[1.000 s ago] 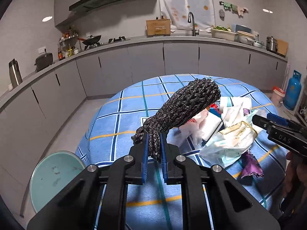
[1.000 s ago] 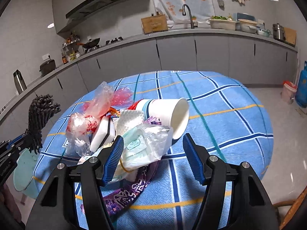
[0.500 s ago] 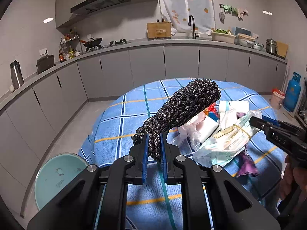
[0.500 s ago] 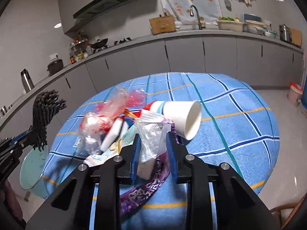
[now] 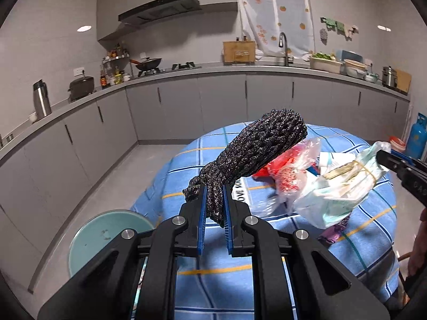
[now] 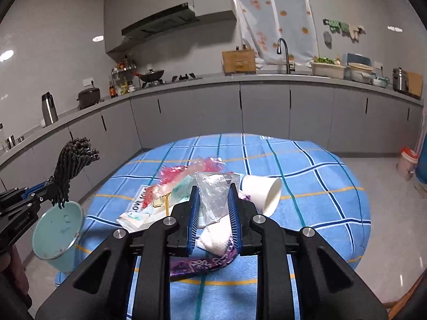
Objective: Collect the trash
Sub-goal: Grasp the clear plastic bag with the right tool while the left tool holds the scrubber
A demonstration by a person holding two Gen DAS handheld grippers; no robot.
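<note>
My left gripper (image 5: pixel 213 189) is shut on the tail of a black knitted bundle (image 5: pixel 256 149), which sticks up over the table's near left edge. In the right wrist view the same left gripper (image 6: pixel 49 186) holds the bundle (image 6: pixel 72 160) above a teal bin (image 6: pixel 57 234). My right gripper (image 6: pixel 213 194) has its jaws closing on a clear plastic bag (image 6: pixel 212 205) of paper scraps, pads pressing the bag. The left wrist view shows that bag (image 5: pixel 341 194) hanging off the table from the right gripper (image 5: pixel 384 157).
On the round table with a blue checked cloth (image 6: pixel 320 186) lie a red plastic bag (image 5: pixel 288 170), a tipped white paper cup (image 6: pixel 267 192) and a purple wrapper (image 6: pixel 202 264). The teal bin (image 5: pixel 106 237) stands on the floor left of the table. Grey cabinets run behind.
The right jaws went from wide apart to closed on the clear plastic bag and lifted it off the pile. Both hands rose. The left gripper kept its hold on the black bundle.
</note>
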